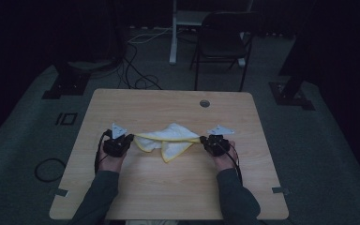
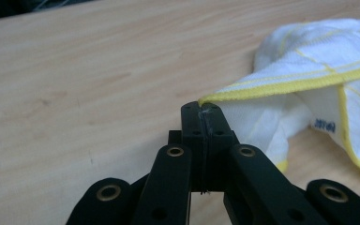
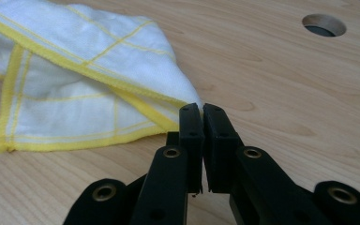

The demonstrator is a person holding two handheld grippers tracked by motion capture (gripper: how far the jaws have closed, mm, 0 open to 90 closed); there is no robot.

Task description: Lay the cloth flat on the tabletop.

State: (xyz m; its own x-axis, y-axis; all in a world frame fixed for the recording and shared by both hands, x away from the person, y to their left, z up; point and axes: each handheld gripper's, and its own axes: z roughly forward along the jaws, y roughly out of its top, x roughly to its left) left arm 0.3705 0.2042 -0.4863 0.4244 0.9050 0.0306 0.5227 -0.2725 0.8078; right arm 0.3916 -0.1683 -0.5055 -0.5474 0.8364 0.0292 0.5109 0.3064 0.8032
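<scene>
- In the high view we see the white cloth (image 1: 171,139) with yellow edges lying in the middle of the wooden table (image 1: 168,187), stretched between the left gripper (image 1: 130,138) and the right gripper (image 1: 202,139). Each gripper holds one corner, and the middle of the cloth hangs down in a loose fold toward the person.
- In the left gripper view the jaws of the left gripper (image 2: 201,108) are pressed fully together on a yellow-hemmed corner of the cloth (image 2: 309,79); the fabric runs away to the right, just above the table (image 2: 84,84).
- In the right gripper view the right gripper (image 3: 201,110) is also closed, pinching the tip of a corner of the cloth (image 3: 89,61). Only very little fabric is between the jaws here. A round hole (image 3: 323,24) in the table is behind.
- To do the step well, we judge that both hands should pull apart evenly and gently, keeping the hem tight, so the thin right corner does not slip out.
</scene>
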